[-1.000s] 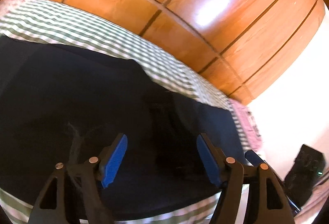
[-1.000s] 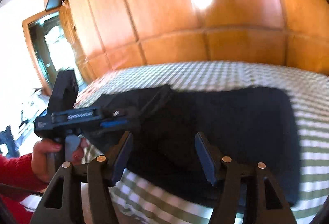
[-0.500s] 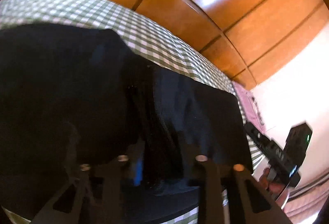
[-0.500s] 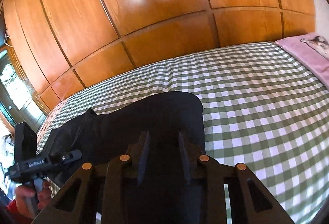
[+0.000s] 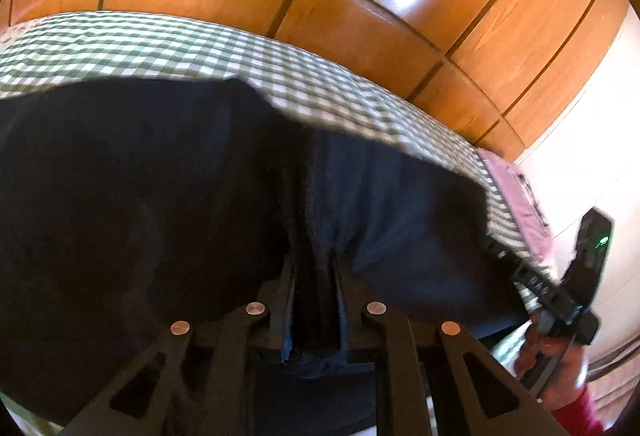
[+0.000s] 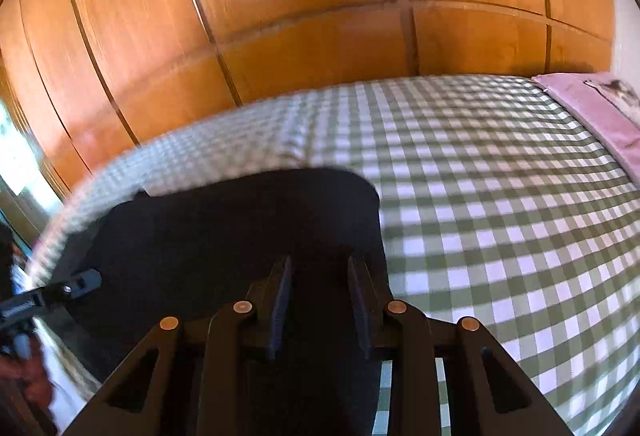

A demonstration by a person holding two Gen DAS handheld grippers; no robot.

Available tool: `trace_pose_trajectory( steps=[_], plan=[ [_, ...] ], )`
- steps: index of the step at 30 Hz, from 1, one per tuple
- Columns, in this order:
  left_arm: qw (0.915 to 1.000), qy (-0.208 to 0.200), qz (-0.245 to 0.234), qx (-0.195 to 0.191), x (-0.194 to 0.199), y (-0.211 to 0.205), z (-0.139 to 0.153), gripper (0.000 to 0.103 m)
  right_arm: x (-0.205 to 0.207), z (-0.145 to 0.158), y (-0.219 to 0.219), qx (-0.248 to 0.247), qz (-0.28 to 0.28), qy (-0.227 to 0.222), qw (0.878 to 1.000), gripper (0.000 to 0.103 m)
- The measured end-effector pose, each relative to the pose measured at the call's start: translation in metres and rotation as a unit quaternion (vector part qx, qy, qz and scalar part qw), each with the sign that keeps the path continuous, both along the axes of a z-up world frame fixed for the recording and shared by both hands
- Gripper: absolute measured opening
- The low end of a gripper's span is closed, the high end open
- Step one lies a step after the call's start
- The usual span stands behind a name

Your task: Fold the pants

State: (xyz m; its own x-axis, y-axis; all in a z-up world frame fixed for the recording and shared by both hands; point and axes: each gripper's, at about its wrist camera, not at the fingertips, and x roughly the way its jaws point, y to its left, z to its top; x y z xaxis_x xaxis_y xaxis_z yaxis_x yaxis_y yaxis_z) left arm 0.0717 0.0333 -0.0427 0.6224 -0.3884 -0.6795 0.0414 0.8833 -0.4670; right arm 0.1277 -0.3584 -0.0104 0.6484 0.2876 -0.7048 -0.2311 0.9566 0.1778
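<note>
Lying across the near part of one bed (image 6: 500, 195) covered in a green-and-white checked sheet, a single pair of dark pants (image 5: 140, 195) is seen in both wrist views. Two grippers are counted, one in each hand. In the left wrist view, the left gripper (image 5: 314, 268) is seen with a bunched ridge of the dark cloth pinched between its two fingers; its jaws are closing, drawn nearly together with the fabric pressed between the pads. In the right wrist view, the right gripper (image 6: 320, 272) is laid onto the pants (image 6: 240, 228) near their right-hand edge, with its two fingers set a little apart and dark cloth filling the gap between them; the fabric appears to be clamped there, though the contact at the pads is too dark to be made out plainly. Each gripper is also caught at the edge of the other's view, held by a hand (image 5: 556, 368) with a red sleeve (image 5: 578, 412). One pink pillow (image 6: 596, 107) is seen at the far right end of the bed. Behind the bed, a wall of glossy wooden panels (image 6: 300, 35) is seen, with two bright reflections on it.
</note>
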Motion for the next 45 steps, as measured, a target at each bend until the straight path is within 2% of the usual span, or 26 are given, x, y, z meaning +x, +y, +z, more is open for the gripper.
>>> trace_pose_trajectory(
  steps=[3,7,11,16,21,24,26,29,34,37,39,41,42,43,45],
  plan=[
    [0.9998,-0.017,0.001,0.010,-0.008,-0.003,0.000,0.017,-0.003,-0.001,0.005,-0.021,0.007,-0.017,1.000,0.029],
    [0.9995,-0.020,-0.005,0.026,-0.011,-0.004,0.003,0.018,-0.002,0.004,0.000,-0.009,0.006,-0.010,1.000,0.029],
    [0.9998,-0.016,0.004,0.006,-0.010,0.005,0.000,0.022,-0.012,0.014,-0.009,0.017,-0.006,-0.001,1.000,0.029],
    [0.9996,-0.012,0.017,-0.018,-0.012,0.010,-0.005,0.025,-0.031,0.018,-0.010,-0.016,-0.002,-0.007,1.000,0.030],
    [0.9996,-0.013,0.018,-0.015,-0.015,0.008,-0.003,0.024,-0.037,0.013,-0.010,-0.032,-0.002,-0.008,0.999,0.030],
    [0.9997,-0.012,0.013,-0.015,-0.014,0.009,-0.003,0.023,-0.036,0.022,-0.013,-0.015,-0.008,-0.008,1.000,0.030],
    [0.9998,-0.014,0.012,-0.012,-0.013,0.008,-0.003,0.023,-0.032,0.030,-0.012,-0.001,-0.005,-0.027,1.000,0.030],
    [0.9998,-0.016,0.010,-0.005,-0.012,0.006,-0.002,0.020,-0.015,0.036,0.000,-0.026,0.009,-0.033,0.999,0.030],
    [0.9993,-0.026,0.003,0.026,-0.020,-0.004,0.005,0.018,0.022,0.017,0.005,-0.035,-0.013,0.012,0.999,0.030],
    [0.9992,-0.030,0.002,0.028,-0.024,-0.006,0.003,0.018,0.024,0.006,0.004,-0.039,-0.021,0.006,0.999,0.030],
    [0.9988,-0.034,0.001,0.037,-0.023,-0.008,0.001,0.018,0.018,0.001,0.004,-0.040,-0.023,-0.015,0.999,0.030],
    [0.9988,-0.034,0.001,0.036,-0.021,-0.006,0.001,0.021,0.013,-0.001,0.005,-0.043,-0.028,-0.028,0.998,0.032],
    [0.9991,-0.031,0.006,0.027,-0.021,-0.003,0.002,0.024,0.011,-0.001,0.005,-0.045,-0.034,-0.029,0.998,0.039],
    [0.9994,-0.027,0.012,0.020,-0.021,-0.001,0.001,0.032,0.009,0.002,0.004,-0.045,-0.048,-0.024,0.998,0.042],
    [0.9993,-0.015,0.028,-0.020,-0.023,0.013,-0.001,0.036,0.003,0.009,0.002,-0.015,-0.060,-0.021,0.998,0.045]
  ],
)
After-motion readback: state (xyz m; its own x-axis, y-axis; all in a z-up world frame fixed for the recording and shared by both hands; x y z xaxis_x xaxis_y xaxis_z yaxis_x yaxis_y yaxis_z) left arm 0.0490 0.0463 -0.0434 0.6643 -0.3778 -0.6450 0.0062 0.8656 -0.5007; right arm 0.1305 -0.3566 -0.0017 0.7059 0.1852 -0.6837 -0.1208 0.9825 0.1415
